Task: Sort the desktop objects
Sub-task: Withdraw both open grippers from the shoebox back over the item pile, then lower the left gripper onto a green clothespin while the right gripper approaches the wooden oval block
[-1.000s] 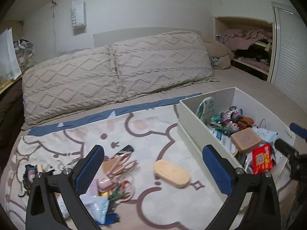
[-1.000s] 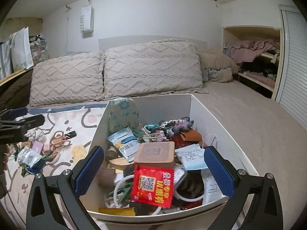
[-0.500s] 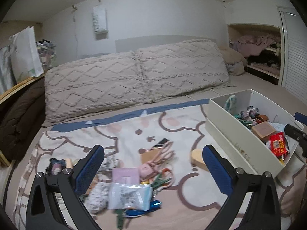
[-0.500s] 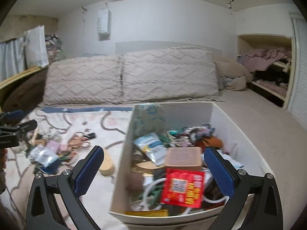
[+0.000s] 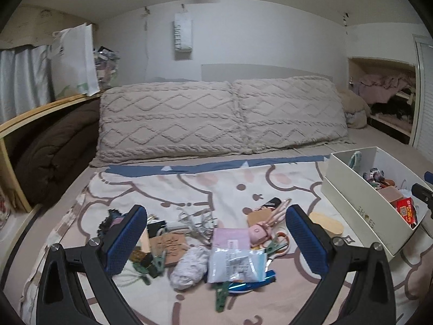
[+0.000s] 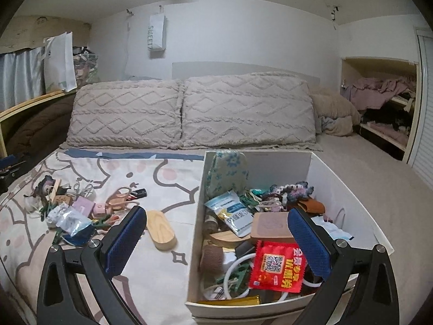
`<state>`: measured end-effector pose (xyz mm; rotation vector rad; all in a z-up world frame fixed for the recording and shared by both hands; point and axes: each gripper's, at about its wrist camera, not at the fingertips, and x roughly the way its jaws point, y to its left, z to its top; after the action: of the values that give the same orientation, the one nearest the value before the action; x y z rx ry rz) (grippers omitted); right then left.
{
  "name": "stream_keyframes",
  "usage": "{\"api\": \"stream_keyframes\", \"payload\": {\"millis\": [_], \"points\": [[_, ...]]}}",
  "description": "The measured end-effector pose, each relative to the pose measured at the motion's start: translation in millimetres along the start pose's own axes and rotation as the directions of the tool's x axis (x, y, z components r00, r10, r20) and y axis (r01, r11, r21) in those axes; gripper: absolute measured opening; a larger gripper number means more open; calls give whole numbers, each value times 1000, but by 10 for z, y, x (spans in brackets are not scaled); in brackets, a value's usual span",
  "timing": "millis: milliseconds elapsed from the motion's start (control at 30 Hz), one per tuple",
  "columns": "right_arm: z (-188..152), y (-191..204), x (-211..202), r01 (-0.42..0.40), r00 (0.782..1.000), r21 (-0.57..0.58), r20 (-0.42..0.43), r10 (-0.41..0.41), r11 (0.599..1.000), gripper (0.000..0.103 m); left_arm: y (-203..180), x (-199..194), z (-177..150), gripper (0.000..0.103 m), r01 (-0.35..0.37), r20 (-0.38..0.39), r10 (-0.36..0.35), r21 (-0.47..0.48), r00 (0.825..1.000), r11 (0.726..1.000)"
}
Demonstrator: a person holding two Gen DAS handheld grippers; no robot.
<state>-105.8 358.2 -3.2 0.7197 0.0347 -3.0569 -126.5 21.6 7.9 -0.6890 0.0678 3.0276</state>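
Left gripper (image 5: 216, 239): jaws spread wide, nothing between the blue ribbed pads; it hovers over the loose pile on the bed
Loose pile (image 5: 205, 238): small objects heaped on the cartoon-print blanket (image 5: 189, 189), directly ahead of and between the left gripper's fingers
Clear packet (image 5: 235, 265): flat, glossy plastic, lying nearest the left gripper, on top of the pile
Yarn ball (image 5: 189, 266): pale, fuzzy, rounded, just left of the packet
Wooden oval (image 6: 161, 230): smooth, light wood, lying alone between the pile and the box
Right gripper (image 6: 217, 241): jaws spread, holding nothing, poised above the near end of the white box (image 6: 349, 189)
Box contents: red foil sachet (image 6: 277, 266) with a printed code, square tan block (image 6: 272, 227), crocheted piece (image 6: 295, 191), all inside the box
Pillows (image 6: 189, 113): two, beige, with a raised diamond knit, at the bed's head
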Motion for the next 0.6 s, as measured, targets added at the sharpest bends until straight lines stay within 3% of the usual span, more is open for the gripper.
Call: {"api": "stream_keyframes", "payload": {"millis": [600], "points": [[92,415,-172,-71,994,-47,80,74,996,103,274,-104,-93,103,21,15,-21,-40,1000,999]]}}
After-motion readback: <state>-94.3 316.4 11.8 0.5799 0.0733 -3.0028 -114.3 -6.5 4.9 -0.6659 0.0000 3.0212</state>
